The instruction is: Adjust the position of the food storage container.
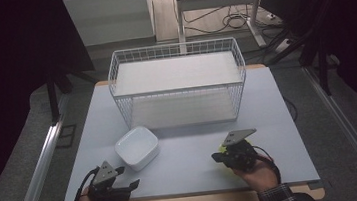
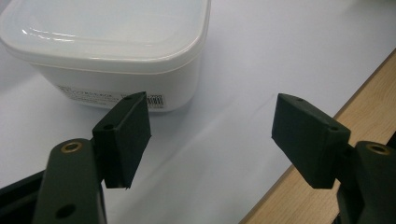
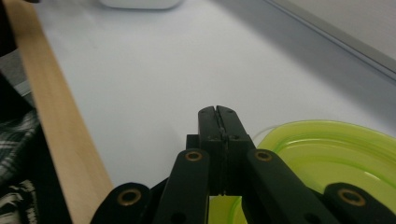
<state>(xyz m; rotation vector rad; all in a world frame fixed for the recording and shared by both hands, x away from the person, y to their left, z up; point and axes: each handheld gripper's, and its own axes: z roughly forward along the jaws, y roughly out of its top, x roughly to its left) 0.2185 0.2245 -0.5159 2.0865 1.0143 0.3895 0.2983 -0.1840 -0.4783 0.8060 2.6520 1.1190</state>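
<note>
1. Here, the white container [image 1: 137, 147] is seen on the pale table mat [image 1: 186, 145], at about seven o'clock from the wire basket [image 1: 178, 83] and well short of it; its translucent lid appears seated.
2. Just beside it, at its seven o'clock, the left gripper [image 1: 129, 178] is held low, jaws spread wide and nothing between them; in the left gripper view the container [image 2: 112, 51] sits just beyond the left fingertip [image 2: 123, 137], apart from it.
3. At the container's three o'clock, well apart, the right gripper [image 1: 218, 157] is held with its jaws pressed together; in the right gripper view a yellow-green plastic lid [image 3: 327, 158] lies flat beneath and beside them, and whether its rim is pinched cannot be told.
4. The step in hand is judged to be the approach to the container, with no grasp made yet.
5. Next, the left gripper would need to be carried toward one o'clock so that a container wall or corner is straddled, then closed firmly, since the smooth plastic may slip.
6. The basket is left untouched at twelve o'clock.
</note>
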